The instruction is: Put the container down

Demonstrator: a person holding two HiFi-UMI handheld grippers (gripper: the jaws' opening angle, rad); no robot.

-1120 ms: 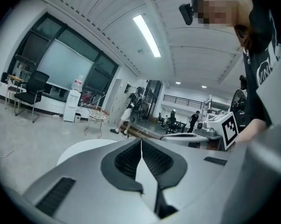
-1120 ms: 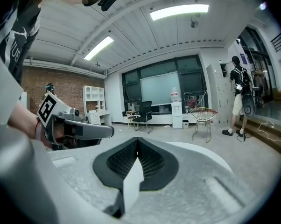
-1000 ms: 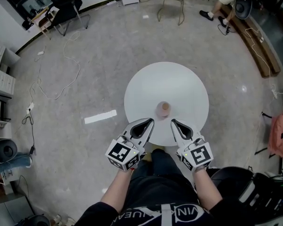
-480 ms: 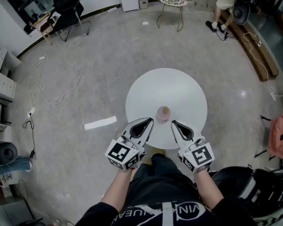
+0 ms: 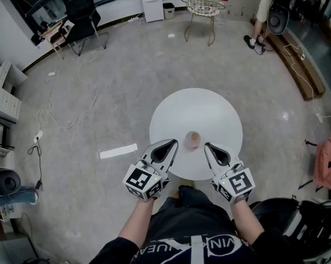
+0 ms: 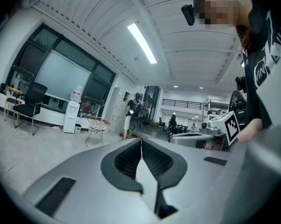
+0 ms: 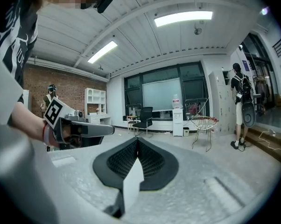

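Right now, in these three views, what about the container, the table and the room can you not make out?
- Container: in the head view it is too small to tell what is inside. Both gripper views look out over the room and miss it.
- Table: in the head view its own top hides the base.
- Standing person: cut off by the head view's top edge.
- Pink thing: cut off by the head view's right edge.

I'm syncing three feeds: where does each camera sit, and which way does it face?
Head view: on the person's head, looking down at the round white table and small pink container; both forearms, left gripper, right gripper show.
Left gripper view: rides the left gripper, looking along its shut jaws toward the white wire chair; torso at right.
Right gripper view: rides the right gripper, along its shut jaws; torso at left.
Shared: all three show that chair.
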